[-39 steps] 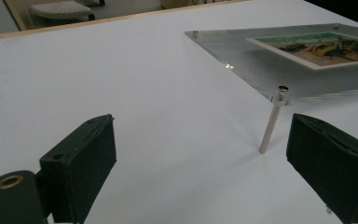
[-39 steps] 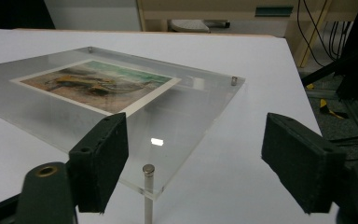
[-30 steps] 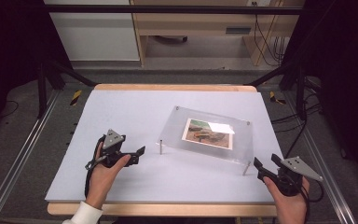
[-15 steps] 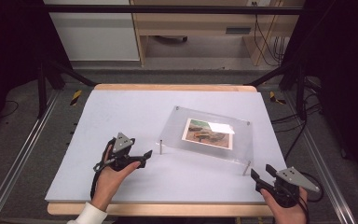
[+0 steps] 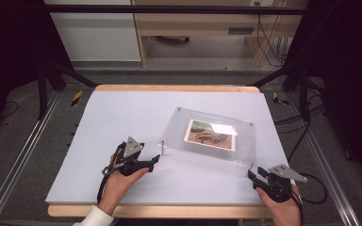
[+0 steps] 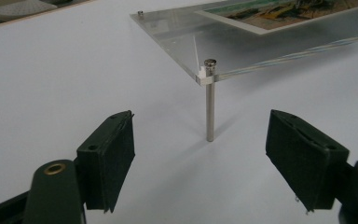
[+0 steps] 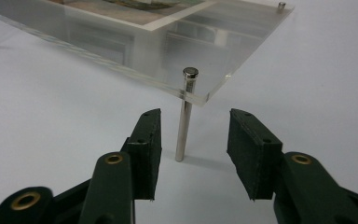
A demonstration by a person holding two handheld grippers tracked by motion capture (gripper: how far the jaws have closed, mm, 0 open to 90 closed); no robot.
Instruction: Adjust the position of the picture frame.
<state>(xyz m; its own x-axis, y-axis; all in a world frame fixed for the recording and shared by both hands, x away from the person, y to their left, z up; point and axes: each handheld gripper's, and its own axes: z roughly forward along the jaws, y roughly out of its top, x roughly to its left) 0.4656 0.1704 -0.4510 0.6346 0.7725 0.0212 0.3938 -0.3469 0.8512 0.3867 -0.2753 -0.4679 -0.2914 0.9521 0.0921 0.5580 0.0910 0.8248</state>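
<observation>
on white table (image 5: 122,117), dim room: left gripper (image 5: 156,161), right gripper (image 5: 250,176) closing, parted, nothing held.

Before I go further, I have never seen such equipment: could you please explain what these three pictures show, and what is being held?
A person sits at a white table and holds a two-jaw tool in each hand: the left gripper and the right gripper. One picture looks down from above; the two others come from cameras riding on each gripper. On the table stands a clear acrylic frame with a picture inside, raised on thin metal legs. Each gripper faces one leg: left, right. The jaws have just been closing but hold nothing yet.
</observation>
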